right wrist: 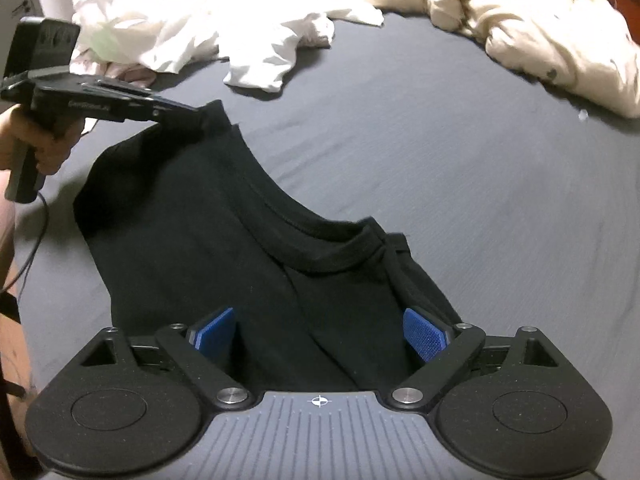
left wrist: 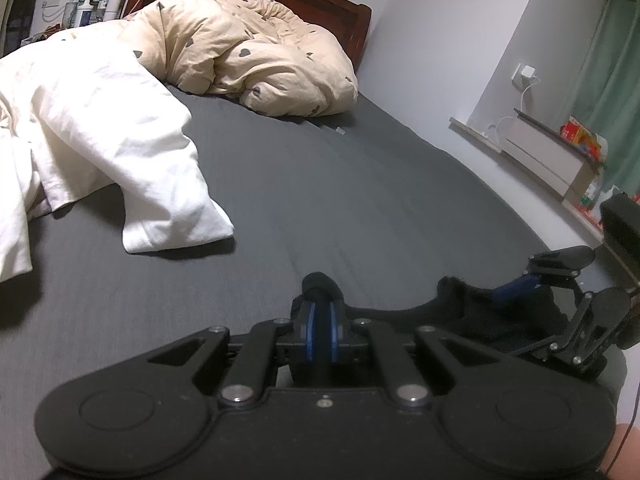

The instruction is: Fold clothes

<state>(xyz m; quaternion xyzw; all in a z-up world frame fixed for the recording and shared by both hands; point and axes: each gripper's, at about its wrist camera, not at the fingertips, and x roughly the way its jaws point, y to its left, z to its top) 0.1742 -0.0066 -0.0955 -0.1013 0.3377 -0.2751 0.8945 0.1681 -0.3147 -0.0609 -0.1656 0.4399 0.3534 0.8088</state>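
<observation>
Folding is barely starting as the left gripper (right wrist: 200, 116), fingers clenched on its shoulder, is lifting a black T-shirt (right wrist: 224, 240) off the near bed (right wrist: 460, 200) while the right gripper (right wrist: 320, 338) is hovering released over it.

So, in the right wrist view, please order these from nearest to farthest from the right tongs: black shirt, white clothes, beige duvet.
1. black shirt: directly between the open right tongs.
2. white clothes: far left, across the bed.
3. beige duvet: far right; too close to call against the white clothes.
</observation>
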